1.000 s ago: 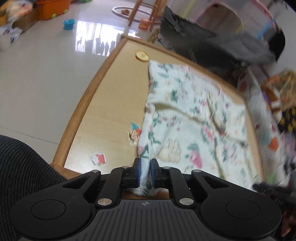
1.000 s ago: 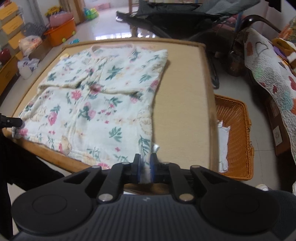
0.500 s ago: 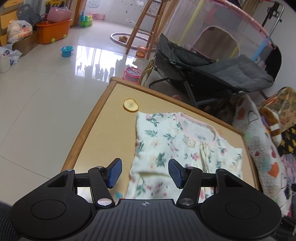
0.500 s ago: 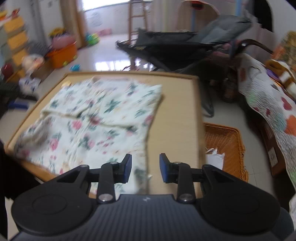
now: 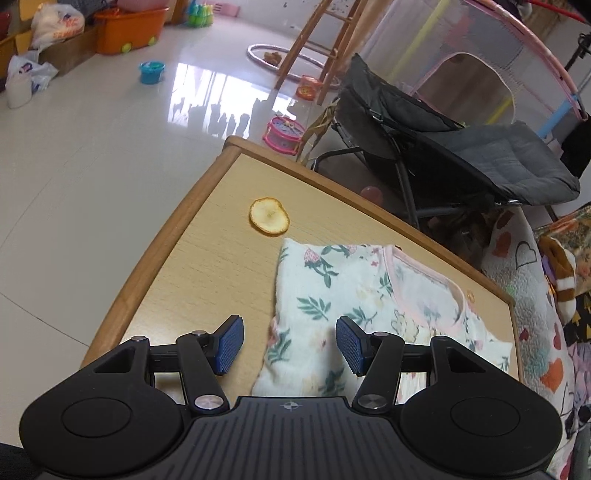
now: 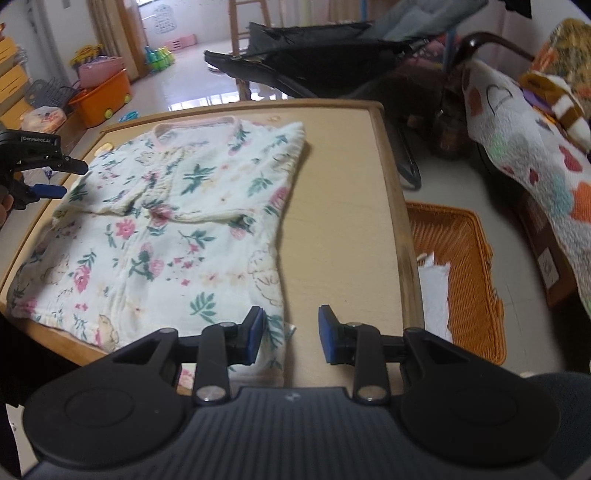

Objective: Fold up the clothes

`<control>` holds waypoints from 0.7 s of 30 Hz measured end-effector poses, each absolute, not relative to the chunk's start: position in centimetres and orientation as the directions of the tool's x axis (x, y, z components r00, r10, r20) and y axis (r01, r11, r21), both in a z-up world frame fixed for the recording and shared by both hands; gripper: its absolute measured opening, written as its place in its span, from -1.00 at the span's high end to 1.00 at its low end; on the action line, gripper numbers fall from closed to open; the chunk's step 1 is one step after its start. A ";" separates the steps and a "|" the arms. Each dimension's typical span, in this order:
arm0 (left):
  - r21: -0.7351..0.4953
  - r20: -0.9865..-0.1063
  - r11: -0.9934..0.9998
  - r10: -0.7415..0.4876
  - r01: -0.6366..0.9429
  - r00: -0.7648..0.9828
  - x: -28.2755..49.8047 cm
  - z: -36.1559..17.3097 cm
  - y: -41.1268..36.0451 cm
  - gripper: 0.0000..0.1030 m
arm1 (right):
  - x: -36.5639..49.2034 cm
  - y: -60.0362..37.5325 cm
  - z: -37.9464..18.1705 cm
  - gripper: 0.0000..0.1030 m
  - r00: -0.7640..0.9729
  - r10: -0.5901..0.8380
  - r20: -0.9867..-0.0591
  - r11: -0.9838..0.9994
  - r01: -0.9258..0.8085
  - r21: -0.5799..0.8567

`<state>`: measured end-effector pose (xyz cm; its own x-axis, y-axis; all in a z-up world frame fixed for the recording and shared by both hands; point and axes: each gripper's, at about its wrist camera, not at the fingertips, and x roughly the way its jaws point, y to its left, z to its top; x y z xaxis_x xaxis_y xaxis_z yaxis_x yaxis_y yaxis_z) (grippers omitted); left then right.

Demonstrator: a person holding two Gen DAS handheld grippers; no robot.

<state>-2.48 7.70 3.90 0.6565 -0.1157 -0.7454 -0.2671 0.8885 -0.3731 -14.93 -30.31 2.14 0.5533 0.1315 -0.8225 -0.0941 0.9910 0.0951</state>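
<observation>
With sleeves folded in, the floral garment (image 6: 173,236) lies flat across the table (image 6: 343,229), lengthwise folds remaining, while left gripper (image 5: 288,345) and right gripper (image 6: 290,334) hang apart, empty.

Home living room, probably: toy bins (image 5: 127,27), stroller (image 5: 454,147), tiled floor (image 5: 92,166).

A white floral garment (image 6: 162,229), printed with pink flowers and green leaves and trimmed with a pink neckline, is spread flat on the wooden table (image 6: 343,206). It is laid with the neckline at the far edge and the hem at the near edge, toward the table's left side. Both sleeves are seen folded inward across the upper chest.
</observation>
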 end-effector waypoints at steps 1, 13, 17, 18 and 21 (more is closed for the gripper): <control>-0.374 -0.746 0.888 -0.117 -0.267 0.656 -2.2 3.7 7.7 -0.12 | -14.9 -30.3 2.0 0.38 0.550 0.131 -0.825 0.991 -0.091 0.096; -0.361 -0.737 0.897 -0.107 -0.254 0.668 0.1 2.3 7.2 0.55 | -14.7 -29.8 1.9 0.18 0.560 0.131 -0.818 0.991 -0.107 0.085; -0.352 -0.742 0.905 -0.113 -0.241 0.661 0.3 2.2 7.0 0.70 | -14.7 -29.6 1.8 0.14 0.563 0.127 -0.817 0.991 -0.110 0.078; -0.351 -0.743 0.904 -0.111 -0.243 0.660 0.4 2.2 7.1 0.75 | -14.7 -29.6 1.8 0.13 0.563 0.125 -0.817 0.991 -0.112 0.075; -0.359 -0.737 0.899 -0.108 -0.252 0.667 0.1 2.4 7.3 0.81 | -14.7 -29.5 1.8 0.10 0.564 0.123 -0.817 0.991 -0.115 0.070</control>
